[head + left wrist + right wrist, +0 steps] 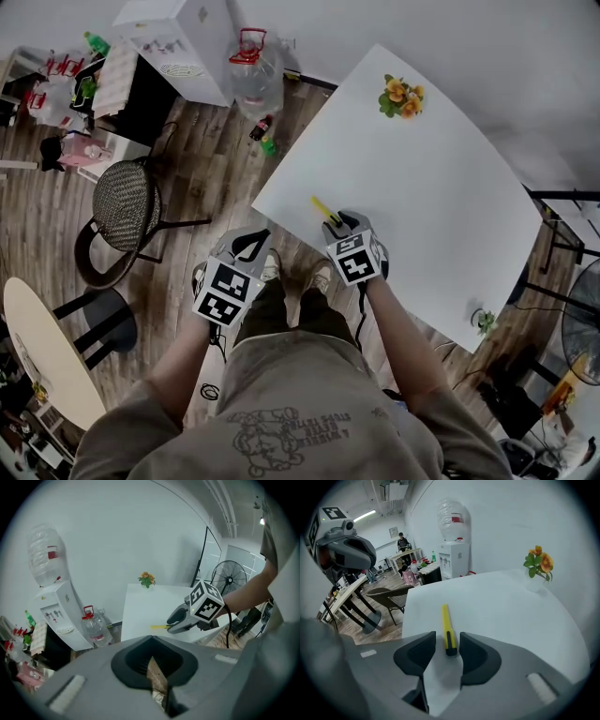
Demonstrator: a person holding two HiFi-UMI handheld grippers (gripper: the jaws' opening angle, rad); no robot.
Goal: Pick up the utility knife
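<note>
The utility knife (323, 208) is yellow with a black end and lies flat near the front left edge of the white table (422, 187). My right gripper (337, 222) is low over the table, open. In the right gripper view the knife's (447, 627) black end lies between the two jaws of the right gripper (447, 649), with a gap on each side. My left gripper (247, 244) hangs off the table over the wooden floor, shut with nothing in it. The left gripper view shows the right gripper (180, 619) at the knife (160, 626).
A small vase of orange flowers (401, 96) stands at the table's far edge. A little plant (484, 322) sits by the right corner. Left of the table are a water bottle (253, 70), a white water dispenser (178, 37) and a wicker chair (127, 211).
</note>
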